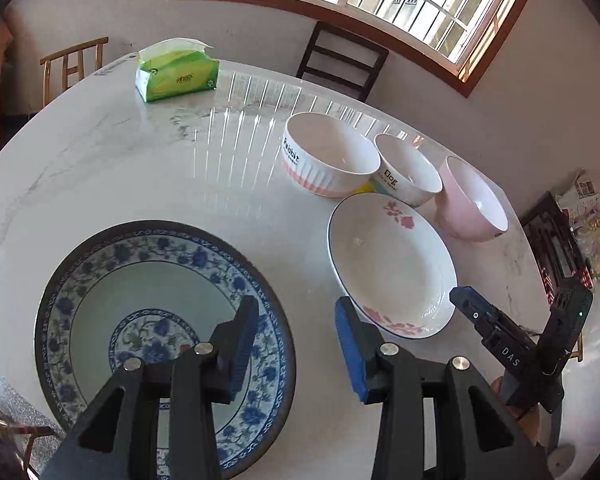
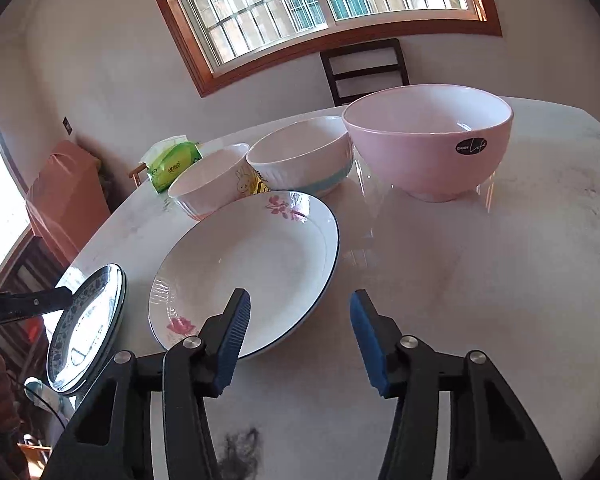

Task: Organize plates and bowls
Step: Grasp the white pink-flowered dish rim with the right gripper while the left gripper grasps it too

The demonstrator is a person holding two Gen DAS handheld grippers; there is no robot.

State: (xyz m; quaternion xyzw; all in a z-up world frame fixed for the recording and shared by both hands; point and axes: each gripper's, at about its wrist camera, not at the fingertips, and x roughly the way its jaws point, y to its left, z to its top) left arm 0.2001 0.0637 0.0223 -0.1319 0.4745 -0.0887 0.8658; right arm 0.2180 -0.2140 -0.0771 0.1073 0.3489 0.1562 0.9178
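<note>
Left wrist view: left gripper hanging with jaws apart and nothing held, over the near rim of the blue patterned plate at the tabletop's near edge. Right gripper likewise parted and holding nothing, poised at the near rim of the white flowered plate mid-table. Three bowls ranged toward the far edge: rabbit bowl, dog bowl, pink bowl. Likely trouble: glazed rims slipping from a shallow pinch, or one plate chipping another if stacked tilted.
</note>
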